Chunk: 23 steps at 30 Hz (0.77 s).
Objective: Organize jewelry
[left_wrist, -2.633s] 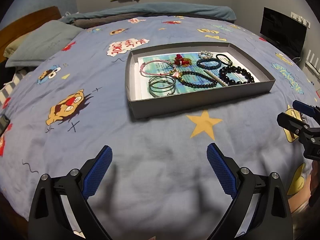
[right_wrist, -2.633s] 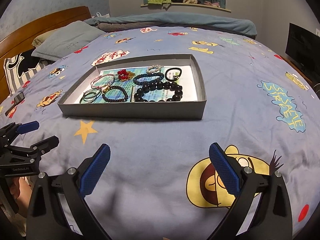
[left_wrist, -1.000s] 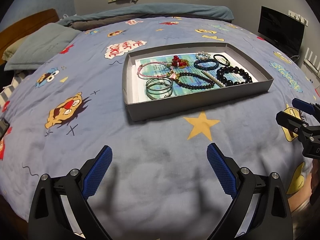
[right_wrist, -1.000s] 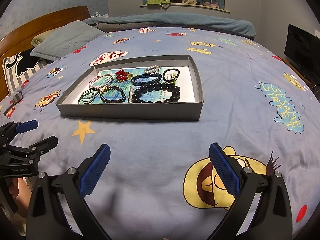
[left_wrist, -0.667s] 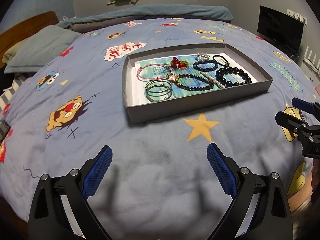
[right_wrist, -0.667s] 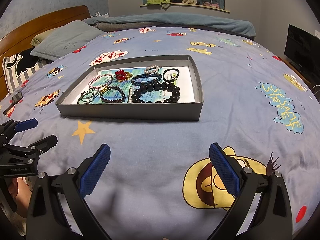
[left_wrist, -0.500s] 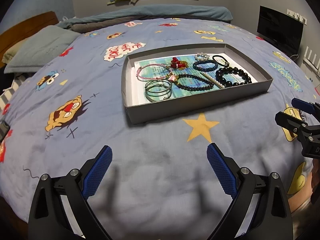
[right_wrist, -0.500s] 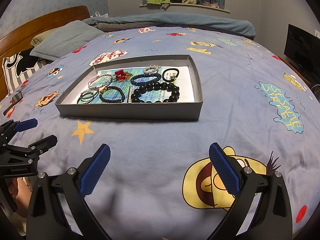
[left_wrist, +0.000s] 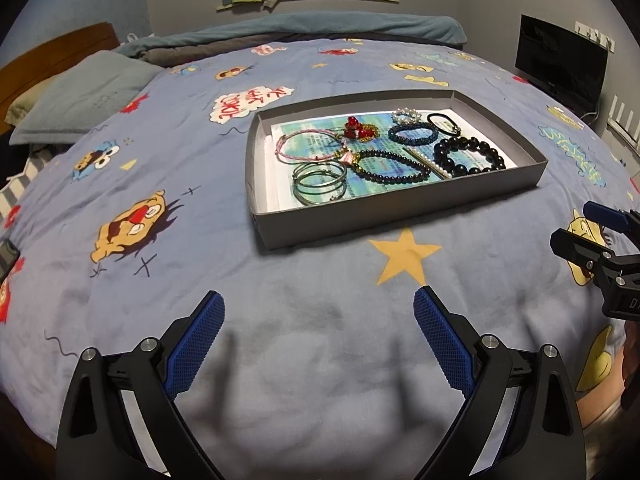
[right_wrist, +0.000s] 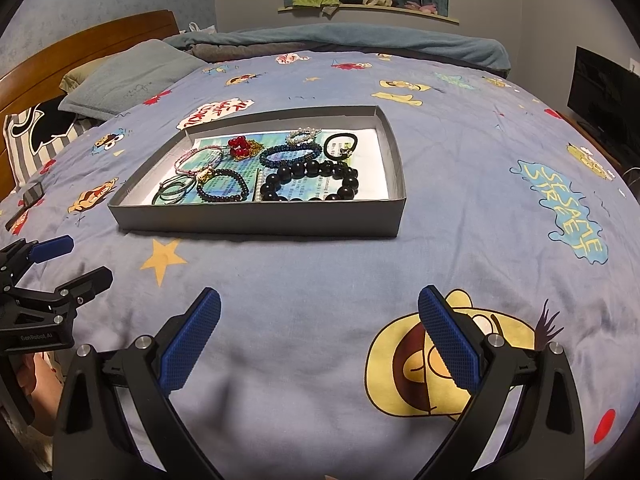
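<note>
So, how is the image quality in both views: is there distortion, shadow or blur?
Left wrist view: strong fisheye bending, dark corners; the left gripper casts soft finger shadows on the bedspread; the grey tray is sharp, its white paper lining bright. Right wrist view: the same curved edges, dim room light; the right gripper and the bracelets are in focus, with no clear motion blur.
</note>
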Available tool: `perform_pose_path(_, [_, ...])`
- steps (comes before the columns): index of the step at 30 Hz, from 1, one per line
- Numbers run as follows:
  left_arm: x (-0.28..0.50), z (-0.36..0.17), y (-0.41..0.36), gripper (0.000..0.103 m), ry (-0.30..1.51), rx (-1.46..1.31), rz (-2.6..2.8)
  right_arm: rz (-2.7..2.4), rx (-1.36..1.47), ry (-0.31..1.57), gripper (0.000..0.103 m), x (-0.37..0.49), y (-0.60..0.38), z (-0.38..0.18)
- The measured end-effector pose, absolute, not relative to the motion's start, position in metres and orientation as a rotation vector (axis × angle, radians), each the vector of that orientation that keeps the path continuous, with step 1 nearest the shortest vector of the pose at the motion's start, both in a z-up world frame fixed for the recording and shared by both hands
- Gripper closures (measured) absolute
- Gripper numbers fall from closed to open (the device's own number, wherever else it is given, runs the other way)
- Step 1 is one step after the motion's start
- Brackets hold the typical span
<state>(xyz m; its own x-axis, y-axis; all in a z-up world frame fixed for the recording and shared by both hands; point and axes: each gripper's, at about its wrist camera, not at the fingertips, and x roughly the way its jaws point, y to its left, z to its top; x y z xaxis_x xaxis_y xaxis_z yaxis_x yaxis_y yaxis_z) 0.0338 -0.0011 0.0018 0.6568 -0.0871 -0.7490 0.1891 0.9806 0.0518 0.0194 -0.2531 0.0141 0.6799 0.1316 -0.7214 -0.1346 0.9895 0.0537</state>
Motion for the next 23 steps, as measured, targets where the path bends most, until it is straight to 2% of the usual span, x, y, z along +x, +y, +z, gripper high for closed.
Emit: perform_pose_path(23, [0.0316,0.0082,-0.0017,0.008,0.773,0.144,-0.164,0.143,-0.008,0.813,0.005,0.0198,-0.2514,0.0112])
